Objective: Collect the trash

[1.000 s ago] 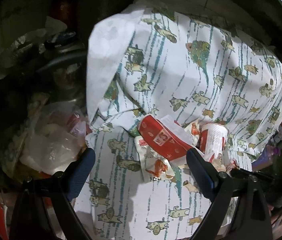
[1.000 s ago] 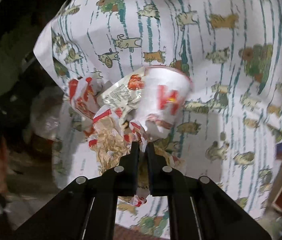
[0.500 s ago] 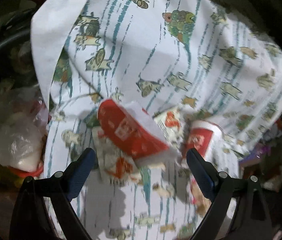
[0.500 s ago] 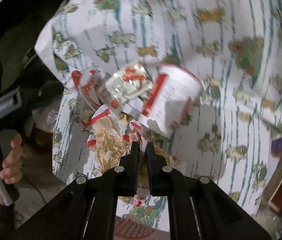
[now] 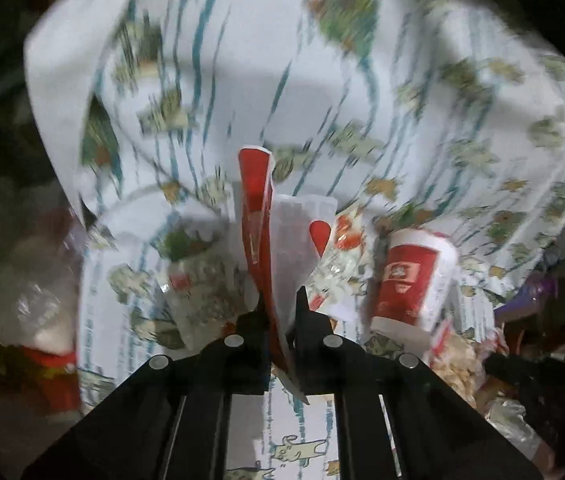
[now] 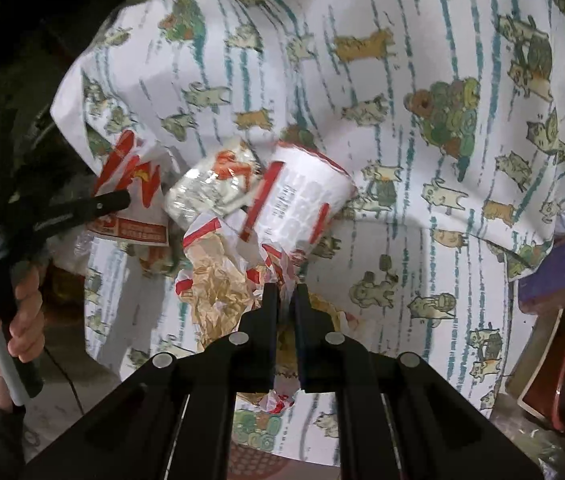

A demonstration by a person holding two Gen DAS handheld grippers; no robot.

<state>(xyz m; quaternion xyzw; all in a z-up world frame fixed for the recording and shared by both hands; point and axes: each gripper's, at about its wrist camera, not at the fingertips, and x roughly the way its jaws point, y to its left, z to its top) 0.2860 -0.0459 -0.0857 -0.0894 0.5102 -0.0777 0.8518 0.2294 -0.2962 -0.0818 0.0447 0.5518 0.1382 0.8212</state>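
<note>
A white sheet printed with cats and teal stripes (image 5: 362,92) (image 6: 402,80) is gathered up with fast-food trash lying in it. My left gripper (image 5: 280,304) is shut on a flat red and white carton (image 5: 258,216), seen edge-on. It also shows in the right wrist view (image 6: 130,200), where the left gripper (image 6: 122,200) comes in from the left. A red and white paper cup (image 5: 410,280) (image 6: 298,200) lies on its side. My right gripper (image 6: 285,296) is shut on a crumpled red-striped wrapper (image 6: 222,276) together with the sheet's edge.
A clear plastic sachet (image 6: 210,188) lies between carton and cup. A clear plastic bag of waste (image 5: 22,280) sits at the left in a dark bin area. A purple box (image 6: 554,272) and a red-rimmed object (image 6: 546,380) are at the right.
My left gripper was open around the carton; it has closed on it and the carton now stands edge-on. The cup rolled slightly. The right gripper kept its hold.
</note>
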